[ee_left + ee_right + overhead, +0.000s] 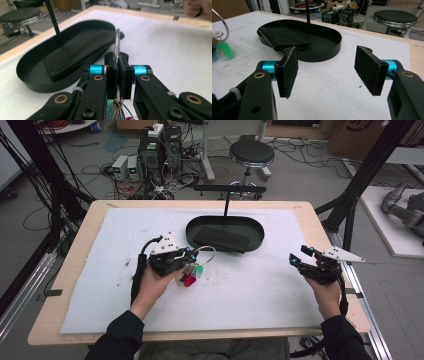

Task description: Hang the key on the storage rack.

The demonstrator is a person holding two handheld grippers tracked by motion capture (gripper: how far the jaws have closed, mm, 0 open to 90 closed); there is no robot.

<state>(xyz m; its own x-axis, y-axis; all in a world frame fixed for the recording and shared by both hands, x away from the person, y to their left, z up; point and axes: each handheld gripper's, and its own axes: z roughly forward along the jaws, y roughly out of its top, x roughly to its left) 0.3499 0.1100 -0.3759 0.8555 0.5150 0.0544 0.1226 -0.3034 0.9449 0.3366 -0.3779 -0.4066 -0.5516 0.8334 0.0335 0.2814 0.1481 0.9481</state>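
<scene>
My left gripper (192, 254) is shut on a metal key ring (117, 44), whose loop stands up between the closed pads. Coloured tags (190, 276), green, red and pale, hang from the ring (206, 252) just above the white mat. A black oval tray (225, 233) with a dark folded cloth (221, 238) inside sits beyond the left gripper. A thin black post (226, 202) with a crossbar rises from the tray. My right gripper (300, 255) hovers open at the mat's right side, pads (289, 71) wide apart with nothing between them. The ring and green tag (225, 50) appear at the far left of the right gripper view.
A white mat (100, 270) covers most of the wooden table (60, 285). A black stool (251, 155), computer boxes (160, 150) and tangled cables lie on the floor behind the table. Black frame poles stand at both sides.
</scene>
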